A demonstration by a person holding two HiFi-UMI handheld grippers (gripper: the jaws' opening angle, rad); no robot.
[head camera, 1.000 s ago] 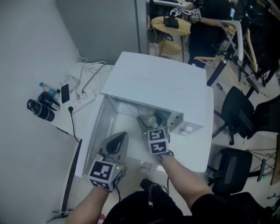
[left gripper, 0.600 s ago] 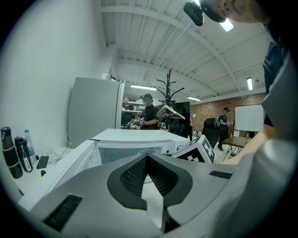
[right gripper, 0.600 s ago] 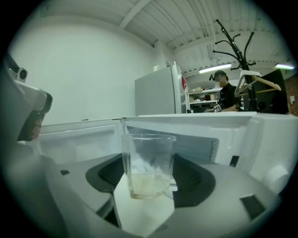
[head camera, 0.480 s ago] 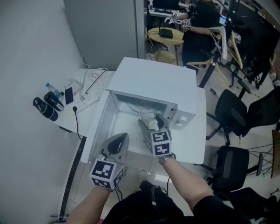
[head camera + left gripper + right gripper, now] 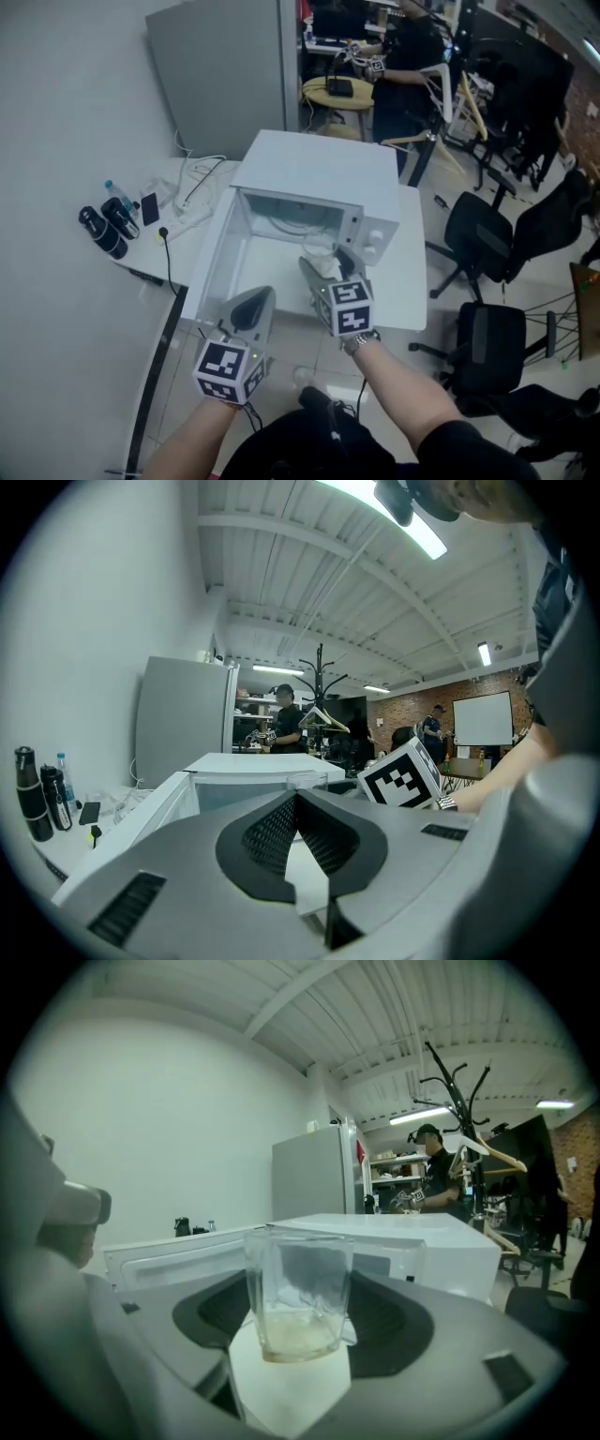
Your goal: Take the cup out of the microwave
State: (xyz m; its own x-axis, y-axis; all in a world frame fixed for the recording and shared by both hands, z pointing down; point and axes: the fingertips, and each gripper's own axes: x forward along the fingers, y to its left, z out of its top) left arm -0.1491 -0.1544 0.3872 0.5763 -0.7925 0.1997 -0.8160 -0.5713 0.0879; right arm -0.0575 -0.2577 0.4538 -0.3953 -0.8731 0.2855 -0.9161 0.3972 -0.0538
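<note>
The white microwave [image 5: 314, 173] stands on the table with its door [image 5: 208, 267] swung open to the left. A clear glass cup [image 5: 298, 1293] with a little pale residue at its bottom sits upright between the jaws of my right gripper [image 5: 325, 262], which is shut on it. In the head view the cup [image 5: 324, 255] hangs just in front of the microwave's open mouth, outside the cavity. My left gripper [image 5: 256, 298] is lower left of it, in front of the door, shut with nothing held; in its own view the tips [image 5: 295, 799] meet.
Dark bottles [image 5: 103, 230], a phone [image 5: 150, 208] and a power strip with cables [image 5: 187, 202] lie on the table left of the microwave. A grey cabinet [image 5: 225, 75] stands behind. Black office chairs [image 5: 487, 347] are on the right, a person [image 5: 403, 56] at the back.
The right gripper has drawn back and up from the microwave's mouth with the cup in it. The left gripper has come back too. The head view now shows more of the room.
</note>
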